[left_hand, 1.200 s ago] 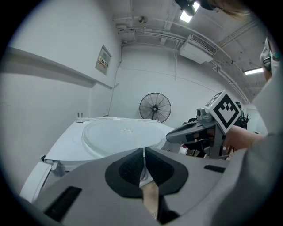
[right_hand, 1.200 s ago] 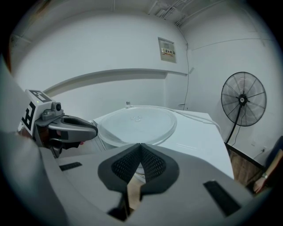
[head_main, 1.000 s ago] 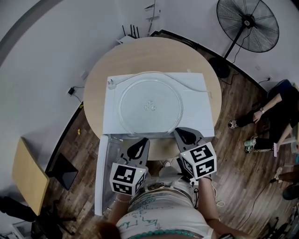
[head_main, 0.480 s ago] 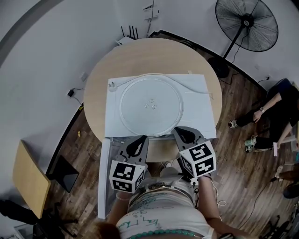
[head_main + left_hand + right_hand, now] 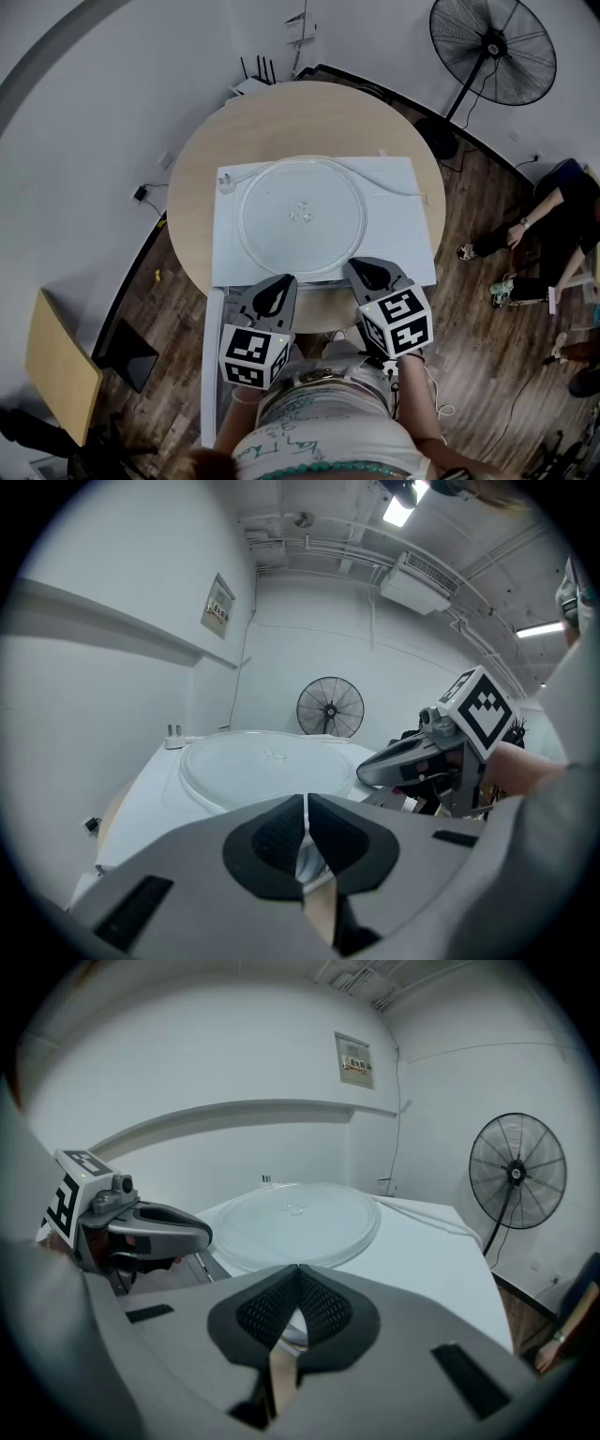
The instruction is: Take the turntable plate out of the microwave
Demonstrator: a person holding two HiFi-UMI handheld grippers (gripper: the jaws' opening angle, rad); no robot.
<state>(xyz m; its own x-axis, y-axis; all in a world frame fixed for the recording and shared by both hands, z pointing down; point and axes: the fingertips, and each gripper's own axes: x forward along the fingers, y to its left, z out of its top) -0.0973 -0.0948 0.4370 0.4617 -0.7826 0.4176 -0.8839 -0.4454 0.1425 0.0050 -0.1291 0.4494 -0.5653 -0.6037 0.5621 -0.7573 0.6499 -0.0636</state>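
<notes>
Plate (image 5: 300,214) lies flat on top of the microwave (image 5: 405,251), which sits on the round table (image 5: 281,112). Left gripper (image 5: 279,283) and right gripper (image 5: 364,269) both have jaws together with nothing in them. Both are at the microwave's near edge, by the plate's rim.

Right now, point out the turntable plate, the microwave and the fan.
turntable plate (image 5: 301,214): head view, middle of the glass disc.
microwave (image 5: 401,232): head view, bare white top, right of the plate.
fan (image 5: 493,46): head view, hub of the grille.
</notes>
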